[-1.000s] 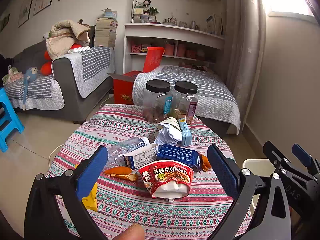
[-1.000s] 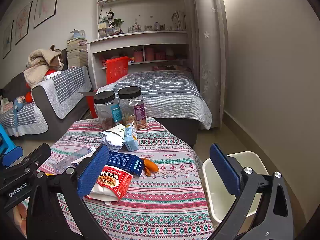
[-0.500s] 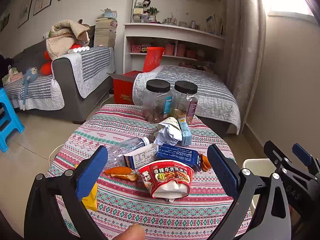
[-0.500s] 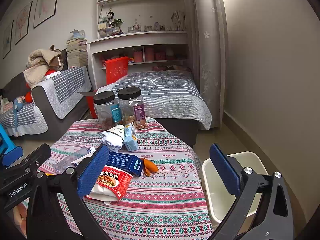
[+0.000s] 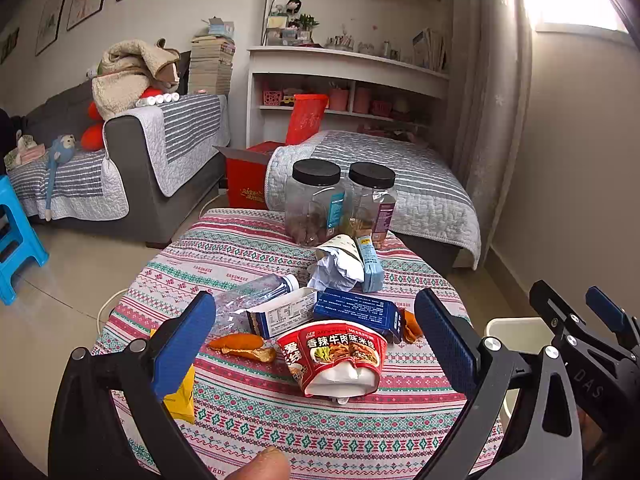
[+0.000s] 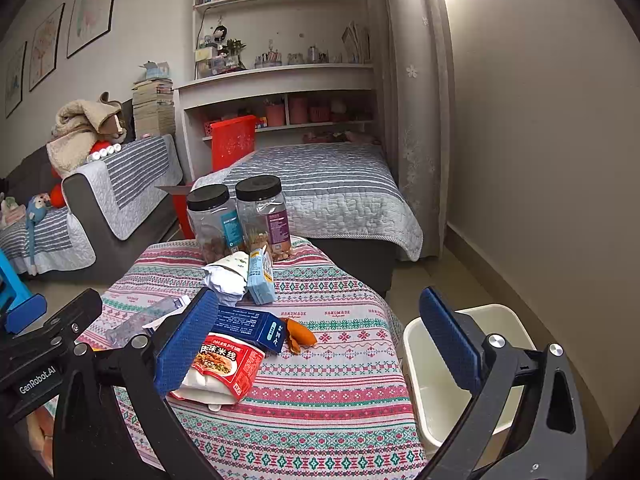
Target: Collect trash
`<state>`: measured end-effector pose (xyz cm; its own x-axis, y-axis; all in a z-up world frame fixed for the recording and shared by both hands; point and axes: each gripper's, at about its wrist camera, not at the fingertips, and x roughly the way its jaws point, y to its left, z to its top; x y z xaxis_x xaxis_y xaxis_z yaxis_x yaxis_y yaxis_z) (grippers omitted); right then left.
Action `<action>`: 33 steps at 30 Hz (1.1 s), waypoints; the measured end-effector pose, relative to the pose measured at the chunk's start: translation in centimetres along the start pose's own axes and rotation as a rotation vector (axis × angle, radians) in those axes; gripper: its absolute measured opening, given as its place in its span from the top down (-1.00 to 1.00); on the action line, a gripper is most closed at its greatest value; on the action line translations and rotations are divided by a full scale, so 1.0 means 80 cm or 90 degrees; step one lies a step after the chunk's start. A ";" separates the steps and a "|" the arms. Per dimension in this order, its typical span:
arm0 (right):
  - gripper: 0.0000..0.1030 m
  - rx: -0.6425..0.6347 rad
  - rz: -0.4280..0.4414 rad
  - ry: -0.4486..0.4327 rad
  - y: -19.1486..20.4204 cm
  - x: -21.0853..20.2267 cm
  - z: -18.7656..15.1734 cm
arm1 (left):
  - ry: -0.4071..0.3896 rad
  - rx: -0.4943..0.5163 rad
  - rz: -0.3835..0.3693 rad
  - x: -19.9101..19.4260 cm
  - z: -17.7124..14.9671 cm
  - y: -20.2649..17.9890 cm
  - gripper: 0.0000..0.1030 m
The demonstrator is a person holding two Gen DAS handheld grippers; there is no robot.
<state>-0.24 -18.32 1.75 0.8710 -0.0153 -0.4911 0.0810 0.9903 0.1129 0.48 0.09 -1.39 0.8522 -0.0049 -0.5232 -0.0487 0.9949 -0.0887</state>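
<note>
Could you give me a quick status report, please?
Both grippers, left and right, open and empty above the table. Noodle cup nearest, untouched. Bin open at right; nothing in the way.

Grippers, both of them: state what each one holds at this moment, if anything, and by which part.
Nothing is held. The left gripper and the right gripper both stand open above the table, with all the trash, including the noodle cup, lying loose.

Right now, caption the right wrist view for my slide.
Open right gripper hovers over red noodle cup on table, white bin beside.
</note>
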 end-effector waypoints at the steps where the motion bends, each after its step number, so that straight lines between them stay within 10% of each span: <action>1: -0.87 0.000 0.000 0.000 0.001 -0.001 0.000 | 0.000 0.000 0.000 -0.001 0.001 0.000 -0.88; 14: -0.87 0.001 0.001 0.008 -0.001 0.004 -0.001 | 0.014 -0.004 0.009 0.008 -0.005 0.003 -0.88; 33: -0.87 -0.070 0.035 0.134 0.036 0.047 -0.030 | 0.385 -0.043 0.098 0.152 -0.063 0.152 -0.87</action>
<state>2.11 -15.17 -1.86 0.7514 0.0561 -0.6575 -0.0265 0.9981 0.0549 7.65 11.62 -13.11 0.3876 0.0622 -0.9197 -0.1979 0.9801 -0.0172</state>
